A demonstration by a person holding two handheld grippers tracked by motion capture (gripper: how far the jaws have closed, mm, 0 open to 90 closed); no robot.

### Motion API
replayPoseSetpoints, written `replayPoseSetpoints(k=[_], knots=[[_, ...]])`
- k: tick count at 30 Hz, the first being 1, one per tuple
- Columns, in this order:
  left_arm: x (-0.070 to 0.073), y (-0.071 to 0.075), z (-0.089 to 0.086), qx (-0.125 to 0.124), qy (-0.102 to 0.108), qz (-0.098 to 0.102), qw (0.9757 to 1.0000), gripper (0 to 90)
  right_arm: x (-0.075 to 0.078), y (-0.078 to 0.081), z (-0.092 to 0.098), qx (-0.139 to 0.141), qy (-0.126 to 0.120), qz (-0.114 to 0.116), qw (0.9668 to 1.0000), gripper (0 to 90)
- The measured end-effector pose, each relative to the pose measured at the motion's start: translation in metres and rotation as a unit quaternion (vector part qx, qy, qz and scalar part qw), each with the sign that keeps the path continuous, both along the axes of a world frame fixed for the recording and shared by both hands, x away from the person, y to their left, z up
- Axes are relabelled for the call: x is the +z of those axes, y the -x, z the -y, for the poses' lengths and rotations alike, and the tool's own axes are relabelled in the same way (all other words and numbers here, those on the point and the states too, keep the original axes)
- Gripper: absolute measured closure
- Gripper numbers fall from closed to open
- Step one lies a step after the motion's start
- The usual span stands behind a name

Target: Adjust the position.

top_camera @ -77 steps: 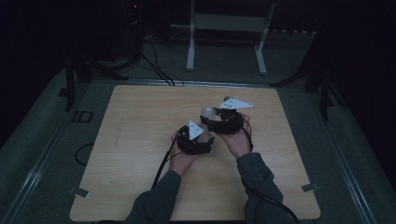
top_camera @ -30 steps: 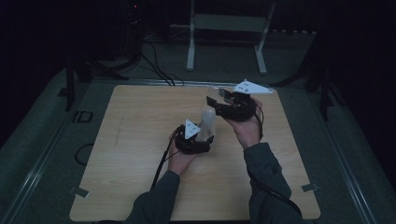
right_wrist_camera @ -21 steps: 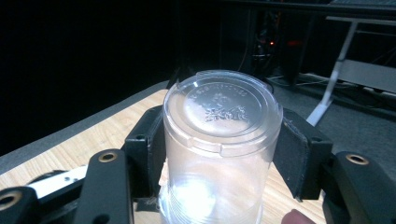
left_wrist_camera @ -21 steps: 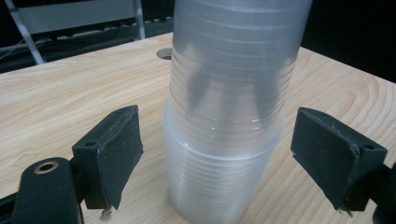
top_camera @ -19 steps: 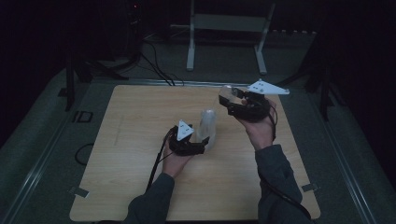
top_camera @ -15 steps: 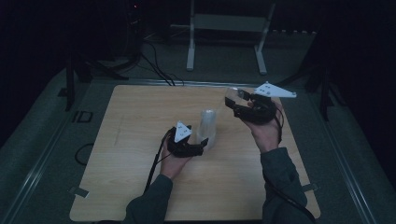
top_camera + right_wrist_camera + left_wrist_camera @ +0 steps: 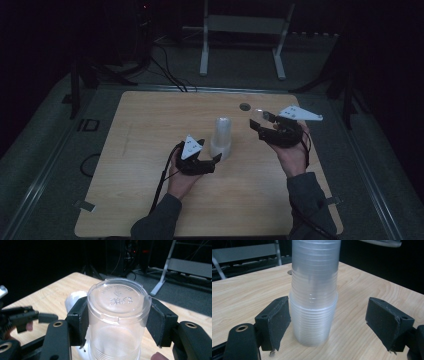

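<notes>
A stack of clear plastic cups [image 7: 221, 137] stands upside down near the middle of the wooden table [image 7: 150, 125]. My left gripper [image 7: 216, 159] lies low at its near-left side. In the left gripper view the stack [image 7: 313, 302] stands between the jaws of the left gripper [image 7: 332, 320], which have just been closing. The left pad [image 7: 279, 320] is at the cup wall and the right pad [image 7: 384, 321] is well clear. My right gripper [image 7: 261, 125] is off to the right of the stack, shut on a single clear cup [image 7: 117, 315].
A small round hole [image 7: 244, 106] sits in the tabletop behind the stack. A white metal stand [image 7: 242, 30] and cables [image 7: 165, 65] lie on the floor beyond the far edge. In the right gripper view, the left gripper [image 7: 25, 315] shows at the left.
The right gripper has carried its single cup away from the stack, to the right and lower. The left gripper's jaws have narrowed around the stack, which has stayed put.
</notes>
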State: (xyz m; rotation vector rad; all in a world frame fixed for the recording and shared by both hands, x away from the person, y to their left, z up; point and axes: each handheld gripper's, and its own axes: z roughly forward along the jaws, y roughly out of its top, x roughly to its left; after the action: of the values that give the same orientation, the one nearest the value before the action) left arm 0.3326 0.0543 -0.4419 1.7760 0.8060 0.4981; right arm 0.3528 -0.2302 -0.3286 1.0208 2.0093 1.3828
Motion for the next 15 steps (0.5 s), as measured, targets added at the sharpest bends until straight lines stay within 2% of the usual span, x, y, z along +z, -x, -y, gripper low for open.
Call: replayPoseSetpoints(k=[3, 10, 14, 15], knots=[[-0.001, 0.006, 0.002, -0.008, -0.001, 0.002, 1.0, 19.2, -0.013, 0.006, 0.001, -0.002, 0.005, -0.005, 1.0, 40.3], [-0.003, 0.012, 0.004, -0.017, 0.005, 0.006, 0.9998, 19.3, -0.031, 0.01, -0.002, -0.002, -0.002, -0.019, 0.9998, 40.2], [-0.005, 0.014, 0.006, -0.022, 0.0, 0.007, 0.9997, 19.3, -0.04, 0.011, -0.004, -0.003, -0.002, -0.028, 0.9996, 39.8], [-0.006, 0.016, 0.008, -0.023, -0.002, 0.007, 0.9997, 19.3, -0.046, 0.012, -0.005, -0.005, -0.011, -0.033, 0.9994, 39.9]])
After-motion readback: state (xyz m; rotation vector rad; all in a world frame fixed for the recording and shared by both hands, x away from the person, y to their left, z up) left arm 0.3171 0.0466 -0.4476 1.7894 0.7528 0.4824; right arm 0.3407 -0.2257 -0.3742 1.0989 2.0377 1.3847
